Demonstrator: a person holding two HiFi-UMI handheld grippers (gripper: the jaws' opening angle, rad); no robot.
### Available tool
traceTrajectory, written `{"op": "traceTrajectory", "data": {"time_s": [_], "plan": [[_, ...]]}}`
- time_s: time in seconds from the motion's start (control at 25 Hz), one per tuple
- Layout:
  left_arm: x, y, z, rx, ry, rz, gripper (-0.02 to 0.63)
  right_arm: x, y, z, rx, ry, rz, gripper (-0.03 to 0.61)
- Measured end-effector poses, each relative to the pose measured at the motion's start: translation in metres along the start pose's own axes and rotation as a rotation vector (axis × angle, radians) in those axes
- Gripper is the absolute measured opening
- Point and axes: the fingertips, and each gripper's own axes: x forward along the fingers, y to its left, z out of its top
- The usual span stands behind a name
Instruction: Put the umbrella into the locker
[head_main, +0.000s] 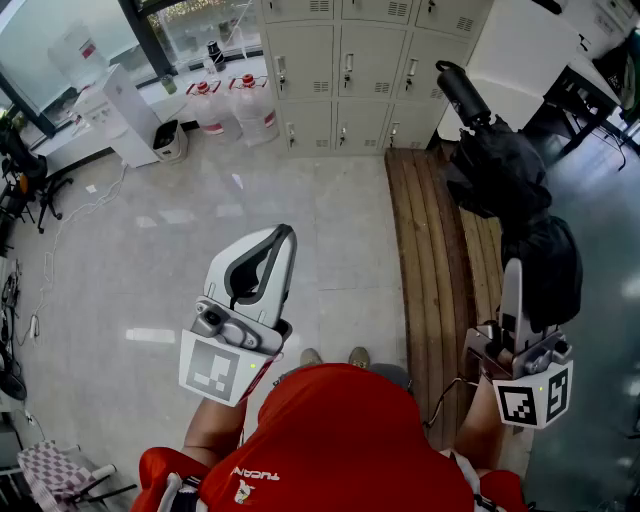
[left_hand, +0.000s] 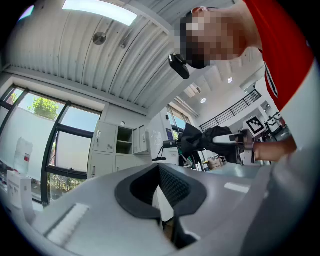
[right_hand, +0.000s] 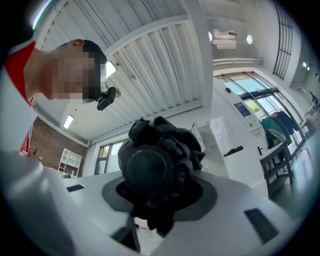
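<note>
Right gripper (head_main: 513, 285) clamped on folded black fabric umbrella (head_main: 497, 170), held above slatted wooden bench (head_main: 425, 260), far end toward grey metal lockers (head_main: 350, 70). Left gripper (head_main: 278, 240) closed, empty. Umbrella likely light; canopy soft, slippery, so firmer hold probably on stiff core.

Black folded umbrella (head_main: 500, 168), canopy bunched, clamped in right gripper (head_main: 513, 290), handle end tilted up toward pale grey lockers (head_main: 345, 70), doors shut.

The bench (head_main: 430, 290) lies before the lockers (head_main: 350, 70), water jugs (head_main: 255, 112) to their left.
</note>
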Motion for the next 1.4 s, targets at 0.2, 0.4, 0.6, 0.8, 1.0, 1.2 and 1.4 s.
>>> {"op": "traceTrajectory", "data": {"time_s": [0.2, 0.4, 0.6, 0.8, 1.0, 1.2, 1.4], "plan": [[-0.002, -0.001, -0.002, -0.010, 0.012, -0.010, 0.005, 0.003, 0.003, -0.005, -0.007, 0.011, 0.013, 0.169], [-0.005, -0.003, -0.003, -0.018, 0.030, -0.023, 0.005, 0.006, 0.006, -0.009, -0.003, 0.021, 0.020, 0.169], [-0.006, -0.005, -0.005, -0.044, 0.038, -0.027, 0.005, 0.007, 0.006, -0.011, 0.009, 0.018, 0.025, 0.169], [0.003, -0.009, -0.008, -0.062, 0.043, -0.039, 0.005, 0.018, -0.002, -0.005, 0.059, -0.009, 0.028, 0.169], [0.028, -0.015, 0.005, -0.036, 0.028, -0.051, 0.005, 0.029, -0.018, 0.012, 0.059, -0.034, 0.047, 0.169], [0.061, -0.025, 0.022, 0.020, 0.004, -0.058, 0.005, 0.040, -0.041, 0.020, 0.034, -0.037, 0.060, 0.169], [0.095, -0.024, 0.036, 0.005, -0.007, -0.024, 0.005, 0.054, -0.072, 0.033, -0.010, -0.040, 0.059, 0.169]]}}
